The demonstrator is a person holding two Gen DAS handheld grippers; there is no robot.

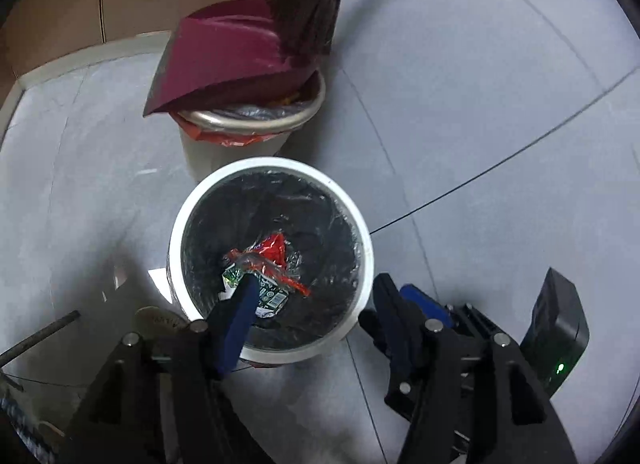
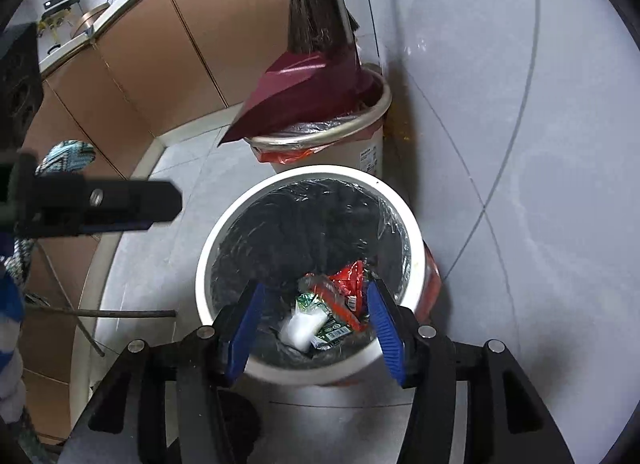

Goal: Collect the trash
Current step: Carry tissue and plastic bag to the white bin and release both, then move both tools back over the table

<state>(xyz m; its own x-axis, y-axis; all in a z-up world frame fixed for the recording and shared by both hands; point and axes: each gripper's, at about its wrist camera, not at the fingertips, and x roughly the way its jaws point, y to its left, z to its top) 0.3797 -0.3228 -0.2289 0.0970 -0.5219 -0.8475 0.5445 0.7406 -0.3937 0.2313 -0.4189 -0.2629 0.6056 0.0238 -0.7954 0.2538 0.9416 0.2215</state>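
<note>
A white bin (image 1: 362, 232) lined with a black bag stands on the grey tiled floor. At its bottom lie a red wrapper (image 1: 276, 246) and a green packet (image 1: 272, 296). My left gripper (image 1: 316, 284) hangs above the bin's near rim, open, with nothing pressed between its blue pads. The right wrist view shows the same bin (image 2: 414, 232) from above, holding the red wrapper (image 2: 348, 278), the green packet (image 2: 334, 330) and a white crumpled piece (image 2: 300, 330). My right gripper (image 2: 316, 292) is open over the bin and holds nothing. The left gripper (image 2: 120, 204) reaches in from the left.
Behind the white bin stands a second bin (image 1: 248, 122) with a maroon dustpan (image 1: 224, 60) and a broom (image 1: 312, 12) resting on it. Brown cabinets (image 2: 168, 52) run along the left. A thin metal rod (image 2: 120, 313) lies near the floor on the left.
</note>
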